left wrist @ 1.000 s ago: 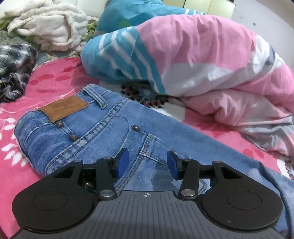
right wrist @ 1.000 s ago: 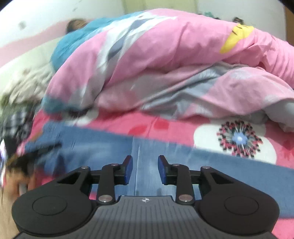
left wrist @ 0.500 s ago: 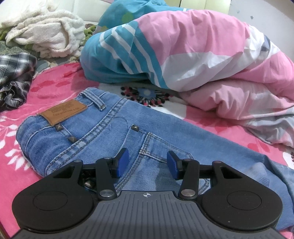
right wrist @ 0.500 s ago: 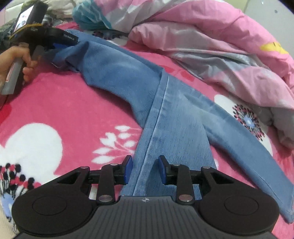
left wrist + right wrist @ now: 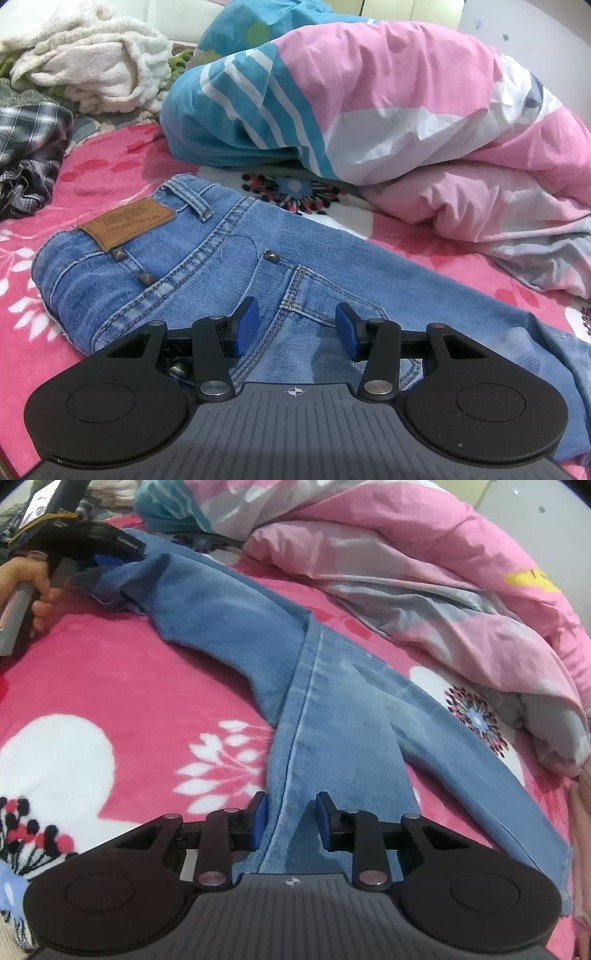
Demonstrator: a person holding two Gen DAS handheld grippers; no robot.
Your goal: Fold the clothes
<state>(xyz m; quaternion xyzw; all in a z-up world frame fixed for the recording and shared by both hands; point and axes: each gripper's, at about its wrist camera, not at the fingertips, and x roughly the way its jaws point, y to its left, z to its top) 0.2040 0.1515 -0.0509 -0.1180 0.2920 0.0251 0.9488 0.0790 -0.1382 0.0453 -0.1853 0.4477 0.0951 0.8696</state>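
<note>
Blue jeans (image 5: 229,258) lie on a pink bed (image 5: 110,672); left hand-held gripper (image 5: 295,326) spread over them, right hand-held gripper (image 5: 290,821) apparently spread astride a leg.

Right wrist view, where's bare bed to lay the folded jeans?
Bare room: the pink blanket left of the jeans, between the hand on the left tongs and the right tongs. Crowded: the quilt presses along the jeans' far side, leaving only a thin strip.
</note>
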